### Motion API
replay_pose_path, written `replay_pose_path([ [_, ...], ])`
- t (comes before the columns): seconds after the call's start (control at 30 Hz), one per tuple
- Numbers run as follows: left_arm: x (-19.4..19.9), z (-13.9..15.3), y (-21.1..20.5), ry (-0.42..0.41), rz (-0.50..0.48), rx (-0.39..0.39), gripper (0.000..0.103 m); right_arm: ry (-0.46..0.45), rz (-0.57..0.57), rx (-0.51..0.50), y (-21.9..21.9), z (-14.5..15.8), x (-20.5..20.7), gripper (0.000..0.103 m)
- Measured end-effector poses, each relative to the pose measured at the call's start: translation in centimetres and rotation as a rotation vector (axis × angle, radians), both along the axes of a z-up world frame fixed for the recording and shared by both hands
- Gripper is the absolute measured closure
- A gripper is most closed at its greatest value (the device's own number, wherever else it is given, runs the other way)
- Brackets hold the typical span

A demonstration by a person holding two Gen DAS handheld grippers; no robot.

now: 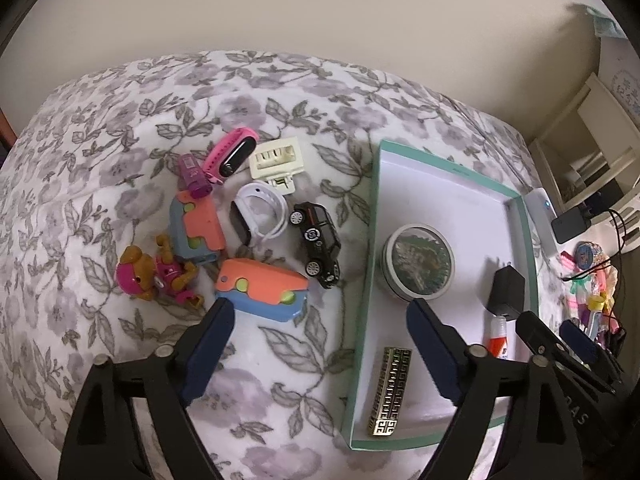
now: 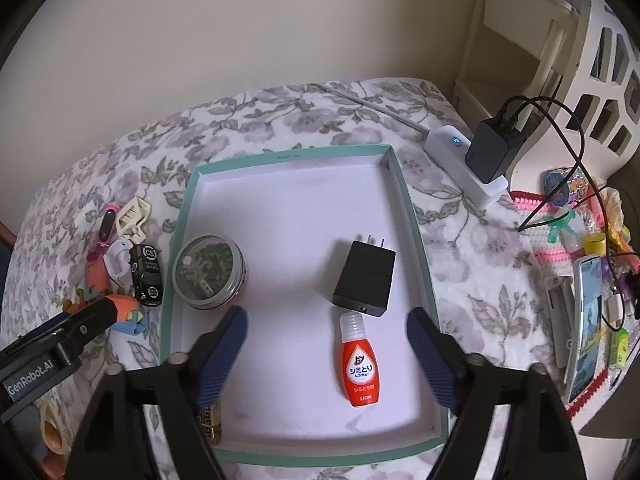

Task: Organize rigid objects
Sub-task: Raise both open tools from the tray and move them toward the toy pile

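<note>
While both pairs of fingers stand wide with nothing between them, we take stock of the sort. Our right gripper (image 2: 326, 344) hangs over the near half of the teal-rimmed box lid (image 2: 416, 248), its fingers spread either side of the orange bottle (image 2: 358, 364), which lies flat on the white floor and free of the pads. Just beyond its cap sits the black charger (image 2: 366, 280), prongs pointing to the far wall. At the lid's left wall rests the round tin (image 2: 210, 272), and the patterned gold bar (image 1: 390, 392) lies in the near left corner. We judge these four as already sorted: the lid serves as the collecting tray.

Our left gripper (image 1: 320, 340) hovers over the floral blanket (image 1: 280, 360) to the left of the lid, one finger above the blanket, the other over the lid's rim. Loose items remain clustered on the blanket: black toy car (image 1: 318, 240), two orange-and-blue blocks (image 1: 262, 286), bear figure (image 1: 156, 276), white band (image 1: 260, 216), pink band (image 1: 232, 152), cream adapter (image 1: 276, 160). The nearest block looks the likely next pick; its broad flat sides suit a spread grip.
</note>
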State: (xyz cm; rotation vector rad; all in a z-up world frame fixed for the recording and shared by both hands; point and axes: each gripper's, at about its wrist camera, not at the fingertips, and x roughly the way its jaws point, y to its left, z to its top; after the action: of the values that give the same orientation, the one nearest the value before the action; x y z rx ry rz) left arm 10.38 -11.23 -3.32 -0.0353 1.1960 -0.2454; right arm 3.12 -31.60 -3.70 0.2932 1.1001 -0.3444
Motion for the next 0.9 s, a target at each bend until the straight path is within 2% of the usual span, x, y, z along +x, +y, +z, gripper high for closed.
replay_pose_path([
  [0.17, 0.1, 0.0, 0.3, -0.011, 0.011, 0.001, 0.013, -0.011, -0.007, 0.002, 0.0, 0.0, 0.0, 0.014],
  [0.3, 0.3, 0.0, 0.8, -0.018, 0.023, -0.002, 0.013, -0.023, -0.015, 0.008, 0.0, 0.0, -0.1, 0.002],
  [0.53, 0.9, 0.1, 2.7, -0.022, 0.076, -0.055, 0.011, -0.041, -0.009, 0.01, 0.3, 0.1, 0.1, 0.0],
  [0.6, 1.2, 0.2, 3.4, -0.026, 0.098, -0.074, 0.006, -0.047, -0.001, 0.004, 0.6, 0.2, 0.3, 0.0],
  [0.63, 1.3, 0.2, 3.8, -0.029, 0.108, -0.078, 0.0, -0.052, 0.004, 0.001, 0.8, 0.2, 0.4, 0.0],
  [0.67, 1.4, 0.3, 4.3, -0.036, 0.123, -0.082, 0.0, -0.058, 0.009, -0.002, 1.0, 0.3, 0.4, 0.0],
  [0.9, 2.2, 1.2, 7.5, -0.096, 0.211, -0.062, 0.0, -0.118, 0.041, 0.0, 2.8, 1.2, 1.5, 0.0],
])
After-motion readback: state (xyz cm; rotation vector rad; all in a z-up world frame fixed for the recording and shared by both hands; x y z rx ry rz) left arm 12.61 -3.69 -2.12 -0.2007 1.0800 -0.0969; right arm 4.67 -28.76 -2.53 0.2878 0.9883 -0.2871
